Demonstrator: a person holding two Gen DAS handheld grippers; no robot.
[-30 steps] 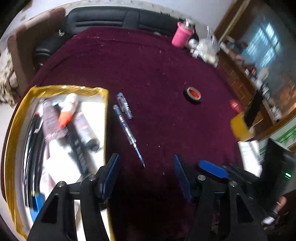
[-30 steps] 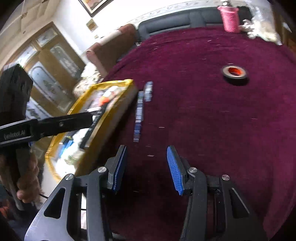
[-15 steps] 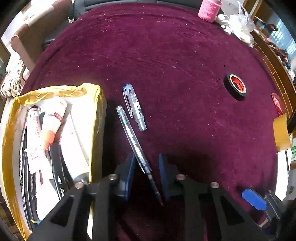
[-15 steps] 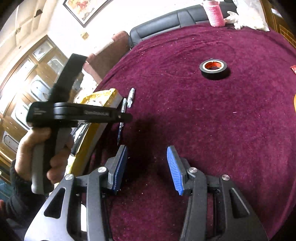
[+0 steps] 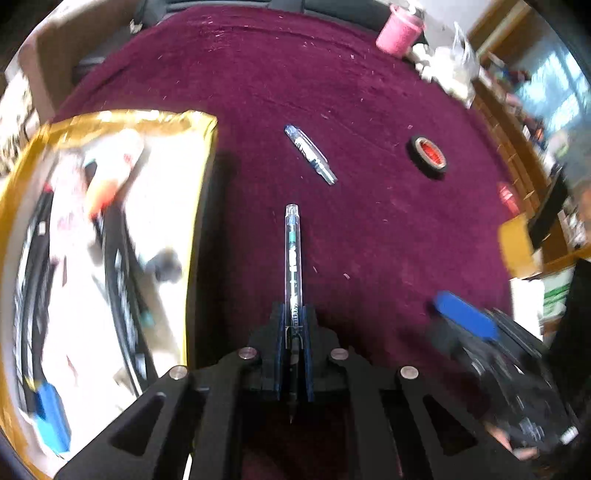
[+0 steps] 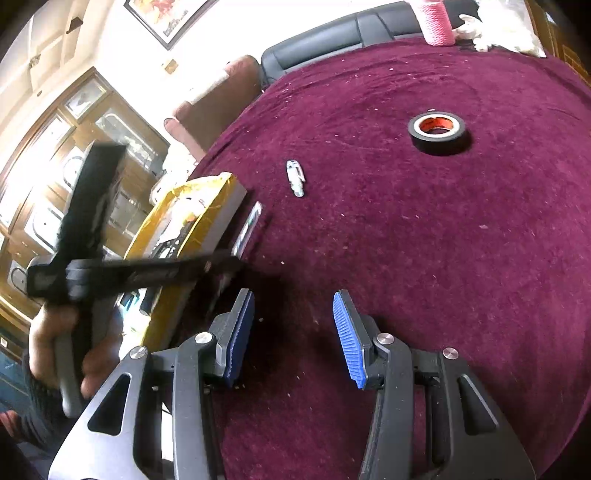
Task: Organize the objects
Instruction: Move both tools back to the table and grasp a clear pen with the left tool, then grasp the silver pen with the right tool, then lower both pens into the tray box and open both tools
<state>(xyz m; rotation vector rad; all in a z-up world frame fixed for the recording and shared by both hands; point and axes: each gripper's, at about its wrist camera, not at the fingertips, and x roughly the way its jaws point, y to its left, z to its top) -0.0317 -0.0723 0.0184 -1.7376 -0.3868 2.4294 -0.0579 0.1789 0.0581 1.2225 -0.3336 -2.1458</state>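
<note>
Maroon velvet cloth (image 5: 369,229) covers the round table, and over it one clear pen (image 5: 293,258) is clamped in the left gripper (image 5: 294,332). Its long axis runs straight ahead along the gripper's fingers: the capped, rounded end points away from the camera toward the far side of the table, and the dark writing tip pokes back behind the pads. The left jaws are pressed together on the lower part of the barrel, with most of the pen jutting out in front. Seen from the right wrist, the same pen (image 6: 248,229) sticks out of the blurred left gripper (image 6: 225,264) just beside the corner of the box. One second, shorter clear pen (image 5: 311,155) lies flat on the cloth farther off, slanting from upper left to lower right, well apart from the held one. One gold-edged box (image 5: 201,206) sits to the left, holding several markers and tubes too blurred to count. One roll of black tape (image 5: 427,155) with a red core lies to the right. One pink spool (image 5: 399,31) stands at the far edge. The right gripper (image 6: 293,332) hangs over bare cloth, its blue pads spread apart with nothing between them.
</note>
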